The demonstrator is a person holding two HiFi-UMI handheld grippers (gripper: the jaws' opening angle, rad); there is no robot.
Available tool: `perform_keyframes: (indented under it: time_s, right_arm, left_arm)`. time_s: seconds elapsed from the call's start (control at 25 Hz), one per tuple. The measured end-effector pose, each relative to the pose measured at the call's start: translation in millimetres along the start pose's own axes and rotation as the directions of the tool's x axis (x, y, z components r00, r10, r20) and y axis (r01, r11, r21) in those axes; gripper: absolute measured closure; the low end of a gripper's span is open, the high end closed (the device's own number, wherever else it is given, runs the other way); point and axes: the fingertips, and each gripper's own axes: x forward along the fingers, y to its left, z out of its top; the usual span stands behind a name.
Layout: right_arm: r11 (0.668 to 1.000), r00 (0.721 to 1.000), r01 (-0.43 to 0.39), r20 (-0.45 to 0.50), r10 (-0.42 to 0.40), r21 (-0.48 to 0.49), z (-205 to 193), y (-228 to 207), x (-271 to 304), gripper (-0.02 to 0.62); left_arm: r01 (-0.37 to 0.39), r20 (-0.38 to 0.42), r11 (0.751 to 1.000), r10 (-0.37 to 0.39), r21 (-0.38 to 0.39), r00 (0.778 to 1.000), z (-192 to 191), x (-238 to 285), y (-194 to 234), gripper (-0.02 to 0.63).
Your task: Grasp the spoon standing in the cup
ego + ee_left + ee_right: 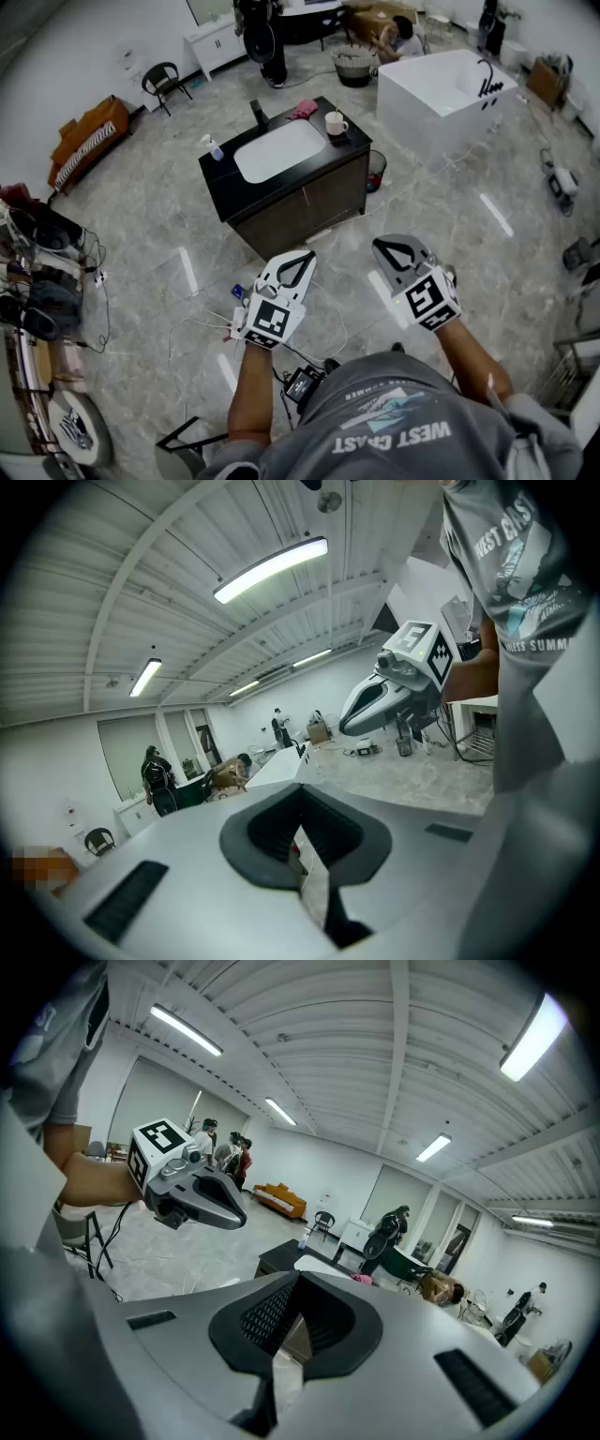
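A white cup [335, 123] stands on a dark saucer at the right end of a black vanity counter [221, 177] with a white basin. The spoon in it is too small to make out. Both grippers hang over the floor in front of the vanity, well short of the cup. My left gripper [305, 255] is shut with nothing in it, and its jaws meet in the left gripper view [301, 791]. My right gripper [380, 246] is also shut and empty, jaws together [298, 1281]. In the right gripper view the jaws hide the cup.
On the counter are a black tap [257, 114], a soap bottle [214, 147] and a pink cloth [304, 110]. A white bathtub [441, 89] stands at the right, a bin [375, 169] beside the vanity. Cables [220, 323] lie on the floor by my left gripper. People stand at the back.
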Motion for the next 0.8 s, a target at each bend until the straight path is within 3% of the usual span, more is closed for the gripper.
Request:
perform_keyframes:
  time_s: [0.8]
  right_arm:
    - [1.000, 1.000, -0.007, -0.013, 0.007, 0.016, 0, 15, 6, 0.563]
  left_arm:
    - [0.006, -0.004, 1.000, -0.006, -0.014, 1.000, -16, -14, 1, 0.604]
